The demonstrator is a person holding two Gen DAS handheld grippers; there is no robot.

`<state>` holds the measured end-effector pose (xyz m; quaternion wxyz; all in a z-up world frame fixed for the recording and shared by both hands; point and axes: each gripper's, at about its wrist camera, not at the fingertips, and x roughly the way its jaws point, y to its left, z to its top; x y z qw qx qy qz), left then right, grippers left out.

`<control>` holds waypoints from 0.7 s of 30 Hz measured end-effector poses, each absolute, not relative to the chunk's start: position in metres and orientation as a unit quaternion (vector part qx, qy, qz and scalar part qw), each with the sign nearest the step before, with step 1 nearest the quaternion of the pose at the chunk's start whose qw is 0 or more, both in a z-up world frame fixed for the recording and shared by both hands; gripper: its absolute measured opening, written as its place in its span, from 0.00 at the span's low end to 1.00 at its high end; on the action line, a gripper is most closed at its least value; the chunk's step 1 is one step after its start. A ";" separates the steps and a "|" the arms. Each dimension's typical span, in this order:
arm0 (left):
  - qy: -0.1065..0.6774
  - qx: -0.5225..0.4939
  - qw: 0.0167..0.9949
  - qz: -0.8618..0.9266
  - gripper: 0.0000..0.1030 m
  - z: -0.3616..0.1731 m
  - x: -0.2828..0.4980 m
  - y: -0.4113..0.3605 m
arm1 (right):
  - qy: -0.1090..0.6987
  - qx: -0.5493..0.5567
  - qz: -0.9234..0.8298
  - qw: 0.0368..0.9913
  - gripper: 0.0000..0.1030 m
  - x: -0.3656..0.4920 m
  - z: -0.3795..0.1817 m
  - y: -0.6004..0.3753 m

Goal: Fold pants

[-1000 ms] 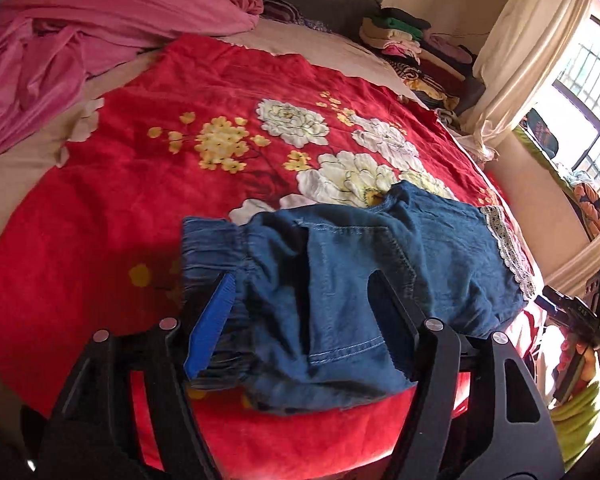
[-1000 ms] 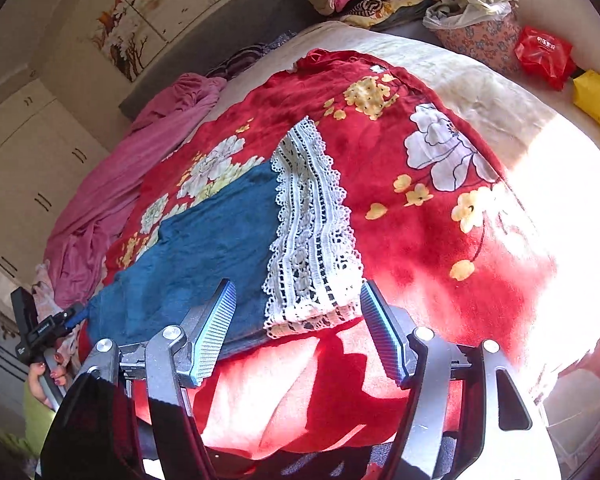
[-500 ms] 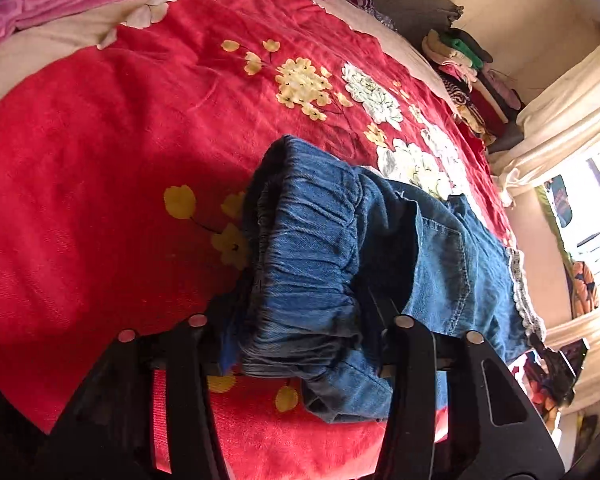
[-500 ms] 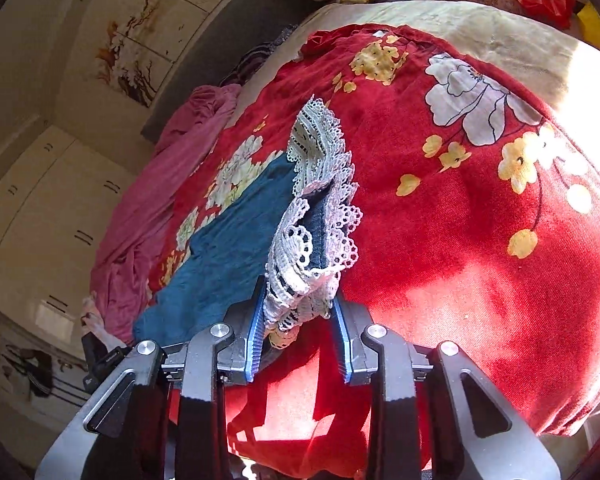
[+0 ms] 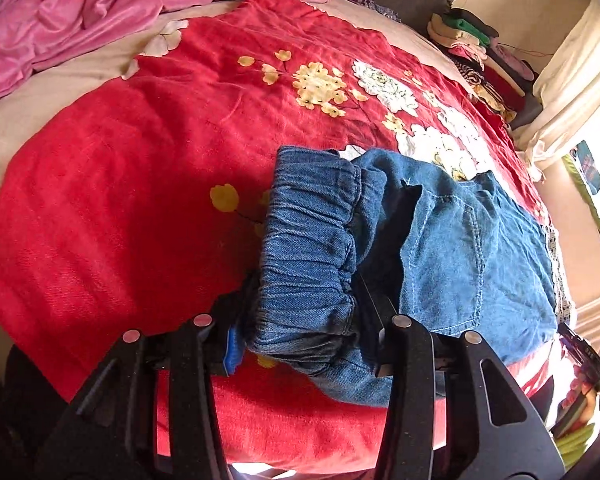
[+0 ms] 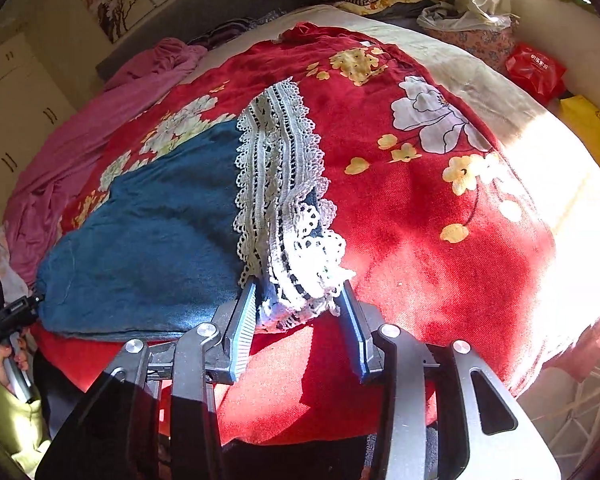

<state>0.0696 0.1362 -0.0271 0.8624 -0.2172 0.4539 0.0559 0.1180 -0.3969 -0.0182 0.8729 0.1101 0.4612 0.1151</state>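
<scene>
**Kid:** What are your tongs doing?

**Me:** My left tongs (image 5: 306,344) are squeezed on the stretchy waist end (image 5: 308,248) of the pants (image 5: 452,256). I pinch there because the waist is thick and bunchy, so it won't slip out when I lift it.

**Kid:** And the other ones?

**Me:** My right tongs (image 6: 298,320) are at the other end, by the white lace trim (image 6: 280,184) on the leg bottoms. Their jaws are opening right now. A crumpled bit of lace sits between them, but the pads look like they are letting go of it.

**Kid:** Why hold both ends?

**Me:** I think so one end can go over the other. That would fold the pants in half.

**Kid:** Where are the pants?

**Me:** They lie flat on the red flower blanket (image 5: 132,184), close to the near edge of the bed. The waist is on the left, the lace on the right. In the right view I can see my other hand (image 6: 8,360) way over at the left, holding the handle.

**Kid:** What's that pink thing?

**Me:** A pink sheet (image 5: 100,4), far off at the back left. It isn't touching the pants. There's a pile of clothes (image 5: 480,52) at the far right too, well apart from my work.

**Kid:** Is the fold done?

**Me:** Not yet, I'd say. The lace end is bunched up, so I may need a better pinch first.
</scene>
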 end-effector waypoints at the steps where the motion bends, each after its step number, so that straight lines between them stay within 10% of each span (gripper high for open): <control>1: 0.448 -0.207 0.868 0.056 0.39 -0.021 0.067 0.135 | 0.456 0.099 0.104 0.879 0.49 0.115 -0.011 -0.397; 21: 0.426 -0.057 0.902 -0.037 0.53 0.015 0.133 -0.007 | 0.432 -0.040 0.163 0.886 0.71 0.144 0.004 -0.270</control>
